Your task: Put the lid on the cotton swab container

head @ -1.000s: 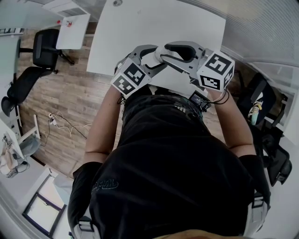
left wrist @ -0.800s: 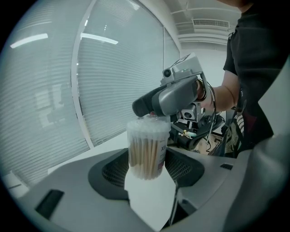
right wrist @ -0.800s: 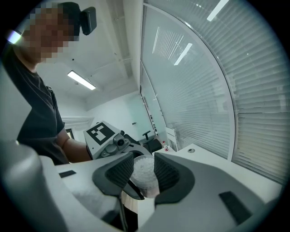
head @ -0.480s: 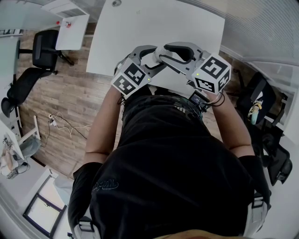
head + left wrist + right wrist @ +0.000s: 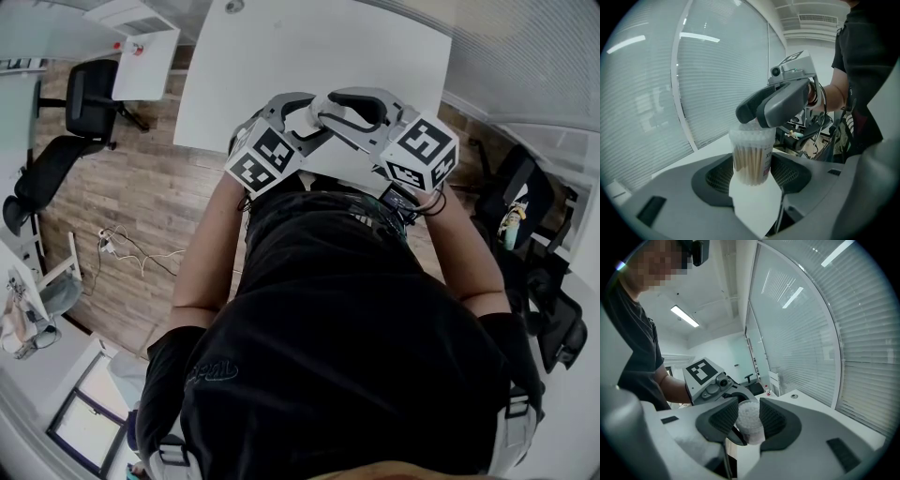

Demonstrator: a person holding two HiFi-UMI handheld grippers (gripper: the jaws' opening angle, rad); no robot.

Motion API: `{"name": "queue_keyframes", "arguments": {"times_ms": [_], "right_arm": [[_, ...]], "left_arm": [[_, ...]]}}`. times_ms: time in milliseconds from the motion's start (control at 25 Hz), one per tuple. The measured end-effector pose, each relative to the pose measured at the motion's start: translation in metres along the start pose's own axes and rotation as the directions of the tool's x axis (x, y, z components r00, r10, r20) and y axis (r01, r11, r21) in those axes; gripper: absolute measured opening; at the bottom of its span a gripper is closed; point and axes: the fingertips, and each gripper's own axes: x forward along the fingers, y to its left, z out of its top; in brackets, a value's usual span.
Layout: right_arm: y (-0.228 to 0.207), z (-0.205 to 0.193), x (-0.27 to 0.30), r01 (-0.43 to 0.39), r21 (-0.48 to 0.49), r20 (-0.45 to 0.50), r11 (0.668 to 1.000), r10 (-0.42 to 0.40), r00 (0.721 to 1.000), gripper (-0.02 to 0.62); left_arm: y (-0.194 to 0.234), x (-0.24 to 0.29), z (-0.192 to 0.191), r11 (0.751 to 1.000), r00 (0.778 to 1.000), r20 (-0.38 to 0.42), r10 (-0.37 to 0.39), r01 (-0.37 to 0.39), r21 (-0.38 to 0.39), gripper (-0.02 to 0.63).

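We see the left gripper (image 5: pixel 751 177) clamped on the cotton swab container (image 5: pixel 750 157), low on its body. The container is upright btw the jaws, long axis vertical, swab tips up. Right gripper (image 5: pixel 749 420) grips its top end; lid vs rim we can't tell.

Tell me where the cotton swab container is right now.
Left gripper view, just below centre: the cotton swab container stands upright in the left claw, with the right claw gripping its top from above.
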Motion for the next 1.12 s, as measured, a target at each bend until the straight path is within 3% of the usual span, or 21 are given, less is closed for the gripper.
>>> {"name": "queue_keyframes", "arguments": {"times_ms": [720,1120], "right_arm": [[0.008,-0.016,0.004,0.032,-0.098,-0.017,0.995,-0.034,0.999,0.152],[0.007,-0.02,0.003,0.032,-0.068,-0.006,0.997,-0.032,0.999,0.153]], "left_arm": [[-0.01,0.01,-0.01,1.0,0.999,-0.034,-0.019,0.019,0.017,0.255],[-0.013,0.013,-0.015,0.998,0.999,0.02,-0.028,0.03,-0.06,0.258]]}}
